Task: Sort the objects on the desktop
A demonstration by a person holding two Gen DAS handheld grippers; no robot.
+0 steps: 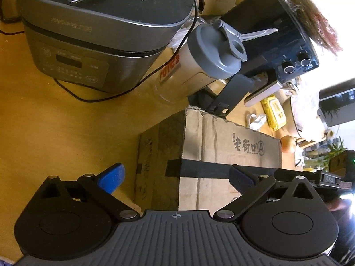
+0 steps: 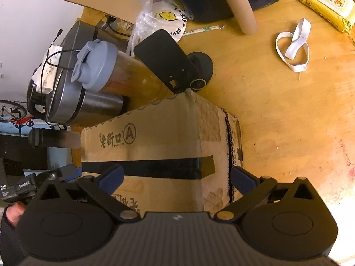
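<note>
A cardboard box [image 1: 230, 141] with printed characters and a black tape strip stands on the wooden table; it also shows in the right wrist view [image 2: 164, 141]. My left gripper [image 1: 177, 177] is open, its blue fingers on either side of the box's end. My right gripper [image 2: 177, 176] is open over the box's other end, one finger above the top face, one beside the side wall. A shaker bottle [image 1: 199, 64] with a grey lid stands behind the box, also in the right wrist view [image 2: 115, 71]. A black phone stand [image 2: 168, 59] is next to it.
A grey rice cooker [image 1: 88, 40] with a black cable stands at the back left. A dark appliance with knobs [image 1: 288, 44] is behind the bottle. A yellow wipes pack [image 2: 328, 2], a white strap [image 2: 292, 44], a cardboard tube [image 2: 244, 11] and a plastic bag [image 2: 164, 15] lie on the table.
</note>
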